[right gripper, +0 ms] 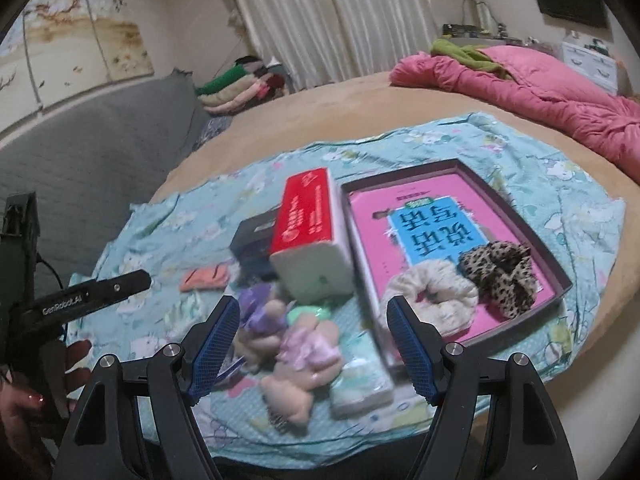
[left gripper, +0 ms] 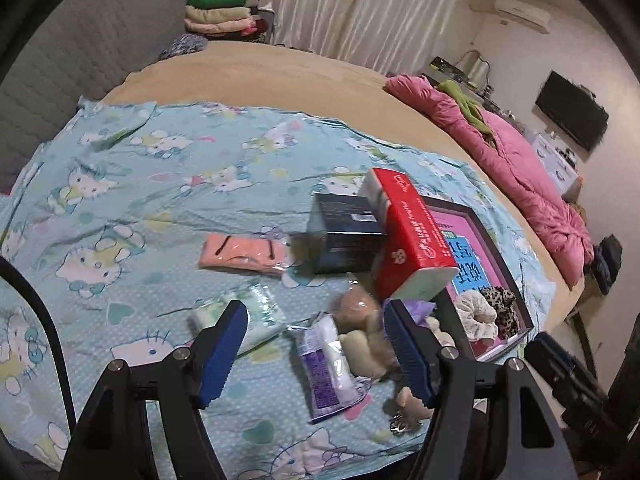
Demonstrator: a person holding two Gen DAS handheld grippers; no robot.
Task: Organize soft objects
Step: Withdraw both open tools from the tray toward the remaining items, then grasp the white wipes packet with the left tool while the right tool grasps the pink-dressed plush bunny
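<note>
Covering the near part of a tan bed [right gripper: 328,100], a blue cartoon-print sheet [left gripper: 168,168] serves as the work surface. A pink quilt [right gripper: 540,92] lies far ahead to the right, white curtains [right gripper: 340,12] hang behind, and folded clothes [left gripper: 220,16] are stacked far ahead to the left. Ahead-right of the right gripper [right gripper: 312,344] sits a shallow dark tray [right gripper: 560,280], holding a cream scrunchie [right gripper: 436,296] and a leopard scrunchie [right gripper: 500,276], touching each other. A red tissue pack [right gripper: 308,212] stands just left of the tray. Between the right gripper's parted fingers lies a plush toy [right gripper: 296,360]. The left gripper [left gripper: 316,352] hangs apart and empty above a purple packet [left gripper: 324,372].
</note>
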